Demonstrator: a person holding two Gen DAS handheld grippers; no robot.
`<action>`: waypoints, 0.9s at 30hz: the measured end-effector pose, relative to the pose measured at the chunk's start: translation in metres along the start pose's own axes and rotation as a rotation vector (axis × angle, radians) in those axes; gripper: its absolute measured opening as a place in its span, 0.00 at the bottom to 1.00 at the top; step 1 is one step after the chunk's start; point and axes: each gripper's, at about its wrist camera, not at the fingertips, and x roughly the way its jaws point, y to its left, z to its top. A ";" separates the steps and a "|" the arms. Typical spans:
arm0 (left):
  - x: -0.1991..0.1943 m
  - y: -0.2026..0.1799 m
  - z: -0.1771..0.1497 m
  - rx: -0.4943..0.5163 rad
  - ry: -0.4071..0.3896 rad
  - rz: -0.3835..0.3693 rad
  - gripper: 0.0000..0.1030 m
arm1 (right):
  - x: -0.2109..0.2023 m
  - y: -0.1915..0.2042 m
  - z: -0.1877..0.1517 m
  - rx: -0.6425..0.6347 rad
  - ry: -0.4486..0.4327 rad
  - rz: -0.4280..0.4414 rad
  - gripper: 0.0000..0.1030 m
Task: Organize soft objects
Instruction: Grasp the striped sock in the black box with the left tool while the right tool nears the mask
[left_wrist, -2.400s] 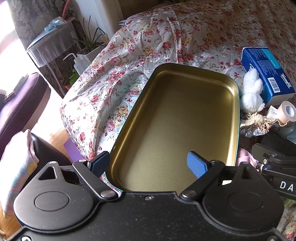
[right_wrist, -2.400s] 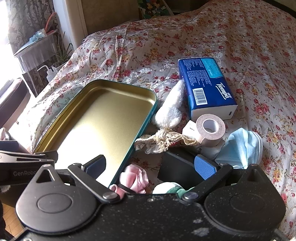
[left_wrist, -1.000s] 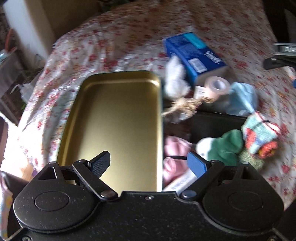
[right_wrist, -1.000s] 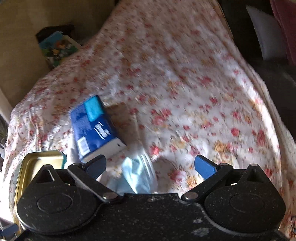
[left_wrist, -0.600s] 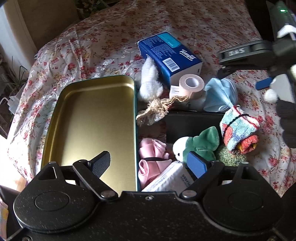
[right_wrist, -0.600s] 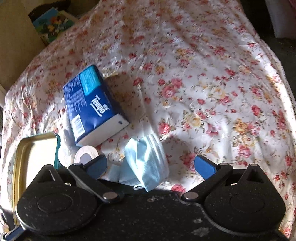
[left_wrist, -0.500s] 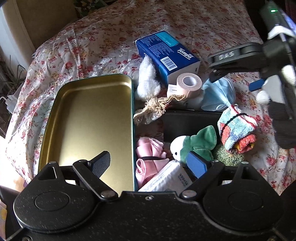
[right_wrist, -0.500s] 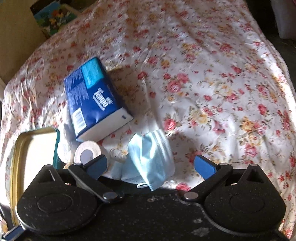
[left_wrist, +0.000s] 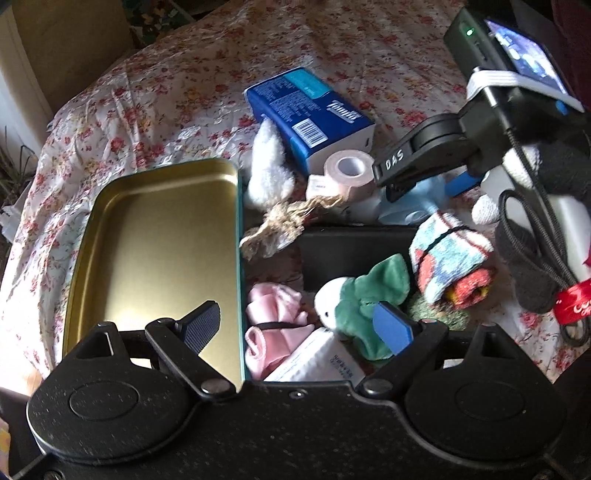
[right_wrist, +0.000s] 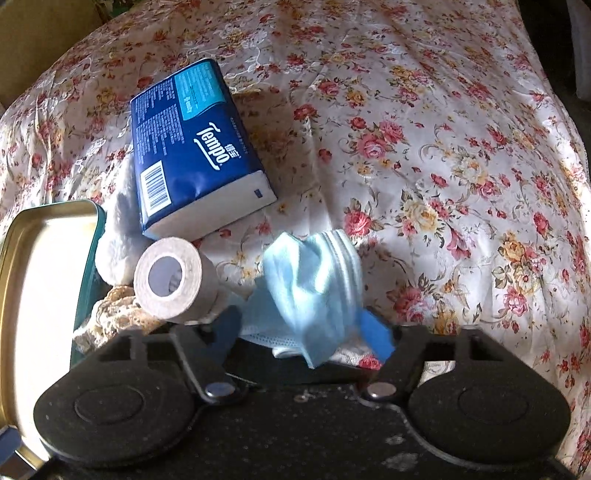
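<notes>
Right wrist view: a floral bedspread (right_wrist: 424, 155) is seen, on which everything is laid. A gold tin tray (right_wrist: 40, 266) is set at its near left edge, empty. Beside the tray, toward the middle, a blue tissue pack (right_wrist: 192, 147) is laid, with a roll of tape (right_wrist: 170, 284) just in front of it. A crumpled blue face mask (right_wrist: 314, 280) is found near the front edge, just right of the roll. The right gripper (right_wrist: 299, 332) has just been closing, and the mask is bunched between its pads; whether it is fully pinched cannot be told. The mask is judged light, limp and easily snagged; a hold at the gathered middle fold is advised.

From the left wrist view, the left gripper (left_wrist: 295, 325) is held wide apart and empty above the tray's right rim.
</notes>
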 end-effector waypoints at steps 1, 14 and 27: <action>0.000 -0.001 0.001 0.001 -0.004 -0.006 0.85 | -0.002 -0.001 0.000 0.003 -0.004 -0.004 0.46; 0.001 -0.023 0.008 0.040 -0.047 -0.066 0.85 | -0.037 -0.037 -0.002 0.128 -0.127 -0.004 0.30; 0.010 -0.047 0.019 0.076 -0.095 -0.063 0.85 | -0.055 -0.074 -0.003 0.247 -0.194 0.011 0.30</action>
